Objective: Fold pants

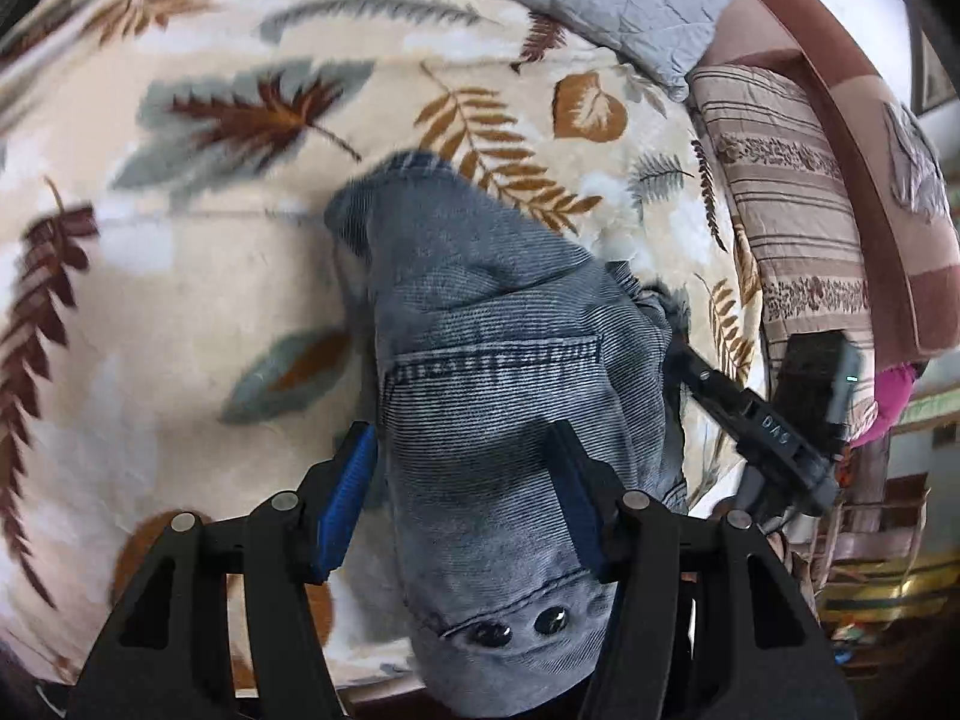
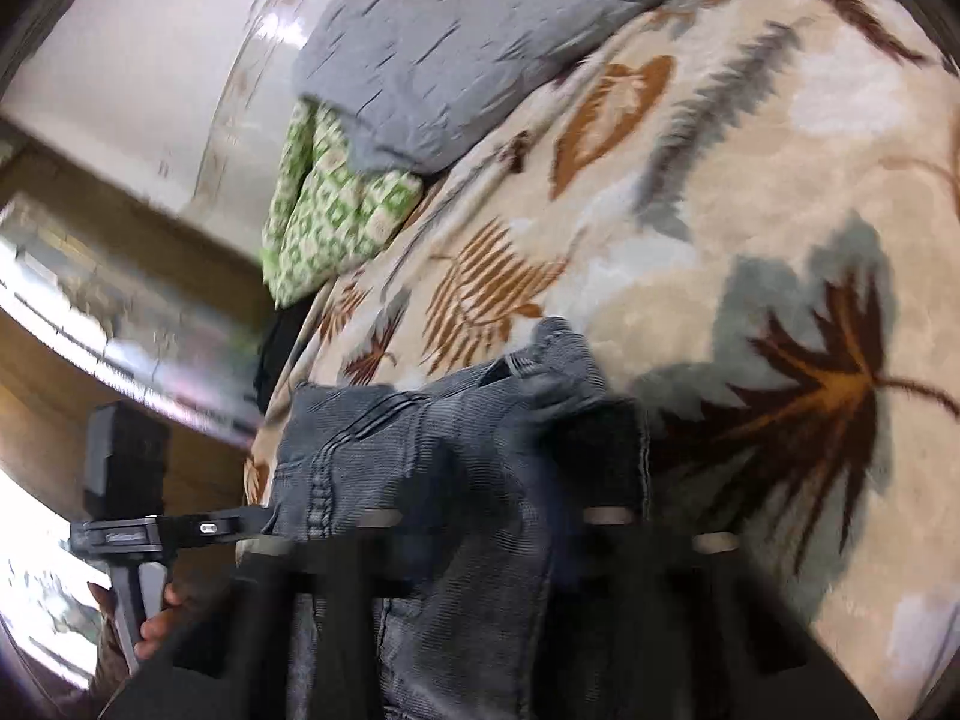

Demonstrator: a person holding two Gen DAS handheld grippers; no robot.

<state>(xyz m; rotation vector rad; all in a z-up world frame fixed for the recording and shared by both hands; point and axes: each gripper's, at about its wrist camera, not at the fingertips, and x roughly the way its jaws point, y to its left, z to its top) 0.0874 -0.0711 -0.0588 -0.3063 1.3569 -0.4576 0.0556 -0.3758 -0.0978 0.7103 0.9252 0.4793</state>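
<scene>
Left wrist view: left claw [image 1: 468,510] gapes astride the pants [image 1: 498,360]; right claw [image 2: 510,450] clamped; square edges before pressing.

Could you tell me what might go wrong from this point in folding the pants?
The left gripper stands open astride the pants, its pads apparently not pressing, so the fold may slump. The bundle lies near the edge of the leaf-print blanket and could slide off. Both views are motion-blurred, so the right gripper's hold is uncertain.
</scene>
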